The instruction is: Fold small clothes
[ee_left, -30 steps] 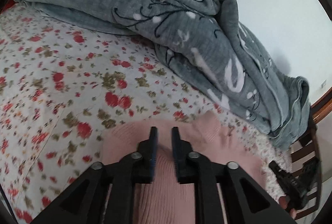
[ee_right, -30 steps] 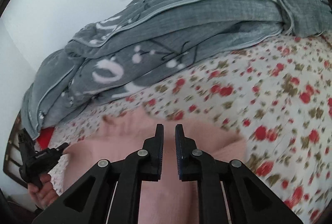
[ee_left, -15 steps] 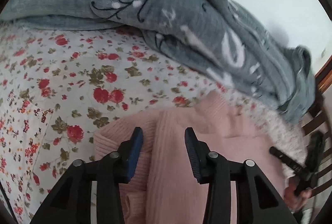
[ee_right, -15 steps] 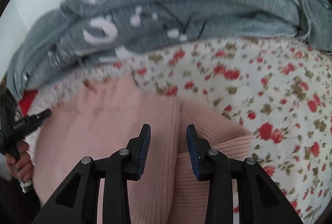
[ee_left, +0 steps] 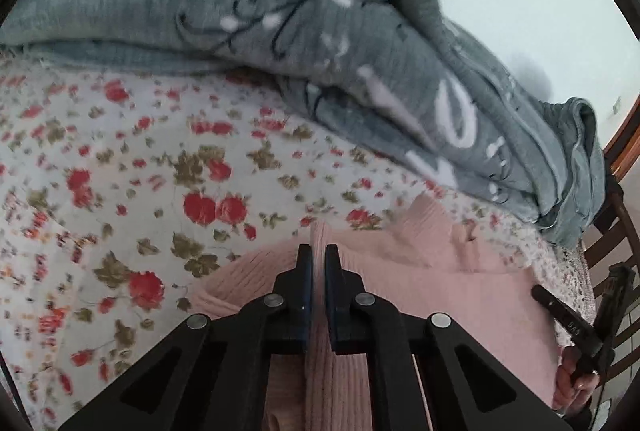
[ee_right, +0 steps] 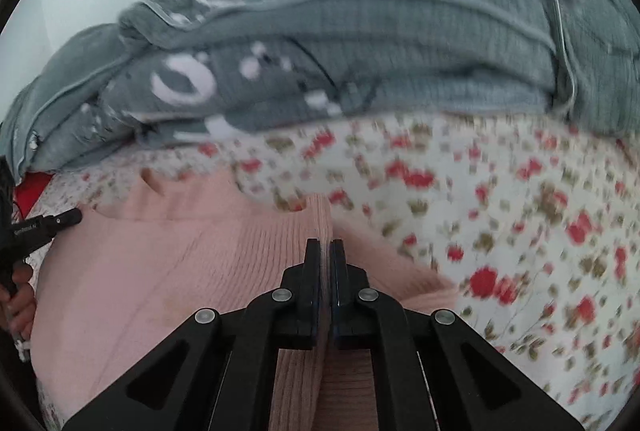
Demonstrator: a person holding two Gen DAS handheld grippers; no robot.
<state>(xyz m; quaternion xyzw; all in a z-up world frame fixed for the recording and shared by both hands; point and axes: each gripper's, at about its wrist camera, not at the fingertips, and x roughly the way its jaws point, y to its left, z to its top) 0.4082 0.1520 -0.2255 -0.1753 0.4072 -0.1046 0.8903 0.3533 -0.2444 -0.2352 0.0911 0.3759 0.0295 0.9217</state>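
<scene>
You have the left gripper [ee_left: 316, 263] pinched on a raised ridge of the pink knit sweater [ee_left: 440, 279], its jaws narrow with only the fabric fold between them. The right gripper [ee_right: 325, 259] does the same on its own side, jaws nearly together on a thin upright crease of knit. Each pinch sits at an edge of the garment, seemingly so that a side panel or sleeve can be lifted and carried over the body as one flap; holding a fold, not a single layer, probably keeps the loose knit from slipping.

The sweater lies on the bed's floral sheet [ee_left: 140, 171], directly under and ahead of both sets of jaws. In the left view it spreads away to the right of the jaws, toward the other gripper at the far right edge; in the right view it spreads to the left of the jaws. So its long axis appears to run across between your two grips. The neckline [ee_right: 152, 183], a small notch in the far edge, points away from the jaws toward the rolled grey quilt [ee_right: 360, 51], which lies beyond the garment on the bed. The ribbing under each grip runs forward along the jaws. Motion blur softens the sheet, so finer details of the hem are hard to tell.
</scene>
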